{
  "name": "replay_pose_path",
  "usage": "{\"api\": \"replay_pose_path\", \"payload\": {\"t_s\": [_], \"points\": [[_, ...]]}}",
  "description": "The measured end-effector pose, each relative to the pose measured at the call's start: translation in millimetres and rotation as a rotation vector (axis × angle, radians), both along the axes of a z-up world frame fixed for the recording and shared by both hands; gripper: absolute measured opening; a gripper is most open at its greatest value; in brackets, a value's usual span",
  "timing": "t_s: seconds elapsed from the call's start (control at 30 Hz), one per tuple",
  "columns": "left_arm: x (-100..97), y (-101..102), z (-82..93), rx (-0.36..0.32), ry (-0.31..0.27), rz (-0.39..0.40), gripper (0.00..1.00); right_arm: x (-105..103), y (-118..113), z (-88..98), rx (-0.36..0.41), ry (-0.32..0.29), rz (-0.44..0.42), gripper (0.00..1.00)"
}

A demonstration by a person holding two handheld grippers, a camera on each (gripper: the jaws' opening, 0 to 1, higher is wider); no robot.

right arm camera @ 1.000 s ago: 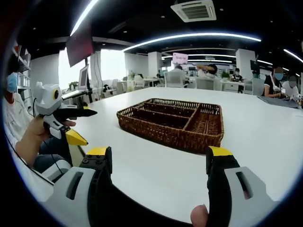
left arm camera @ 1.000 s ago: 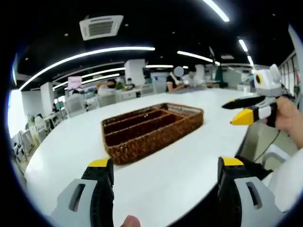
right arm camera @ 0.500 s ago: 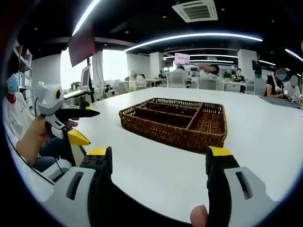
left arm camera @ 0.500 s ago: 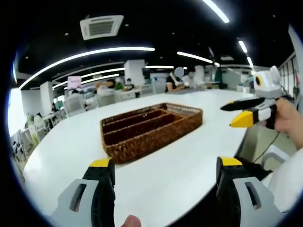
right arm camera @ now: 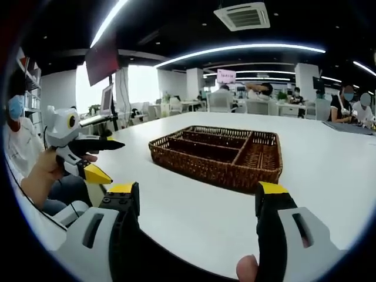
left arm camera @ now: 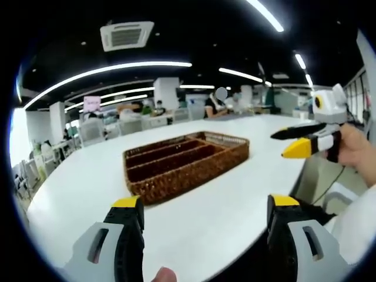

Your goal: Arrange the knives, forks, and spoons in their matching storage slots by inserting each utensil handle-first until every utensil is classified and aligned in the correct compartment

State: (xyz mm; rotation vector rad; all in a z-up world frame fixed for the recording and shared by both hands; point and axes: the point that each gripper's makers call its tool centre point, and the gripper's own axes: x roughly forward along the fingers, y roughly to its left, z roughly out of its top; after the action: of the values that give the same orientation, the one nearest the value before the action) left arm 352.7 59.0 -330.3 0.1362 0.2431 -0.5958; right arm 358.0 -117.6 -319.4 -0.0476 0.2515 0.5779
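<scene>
Left gripper view: we hold our left gripper [left arm camera: 202, 205] with yellow-tipped jaws spread wide and nothing between them, and our right gripper [right arm camera: 197, 197] the same. Beyond both, the brown woven wicker divided tray [left arm camera: 185, 162] [right arm camera: 218, 154] sits on the white round-edged table [left arm camera: 76, 194] [right arm camera: 329, 170].

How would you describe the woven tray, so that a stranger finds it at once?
On the large white table stands one brown wicker tray. It has long parallel slots along one side and a shorter compartment across one end, and nothing else stands near it.
</scene>
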Motion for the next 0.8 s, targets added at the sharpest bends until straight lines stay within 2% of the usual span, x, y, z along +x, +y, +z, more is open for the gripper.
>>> {"api": "replay_pose_path", "payload": {"t_s": [0.13,0.33,0.8], "points": [[-0.1,2.9,1.1,-0.005,-0.004,0.001,0.87,-1.0,3.7,-1.3,-0.005,0.008,0.003,0.84],[-0.1,9.7,2.8,-0.006,-0.007,0.007,0.89,0.2,7.5,5.5,0.027,-0.012,-0.001,0.84],[1.5,8.4,3.4,-0.005,-0.007,0.001,0.90,-0.5,6.9,7.4,0.016,-0.011,-0.009,0.84]]}}
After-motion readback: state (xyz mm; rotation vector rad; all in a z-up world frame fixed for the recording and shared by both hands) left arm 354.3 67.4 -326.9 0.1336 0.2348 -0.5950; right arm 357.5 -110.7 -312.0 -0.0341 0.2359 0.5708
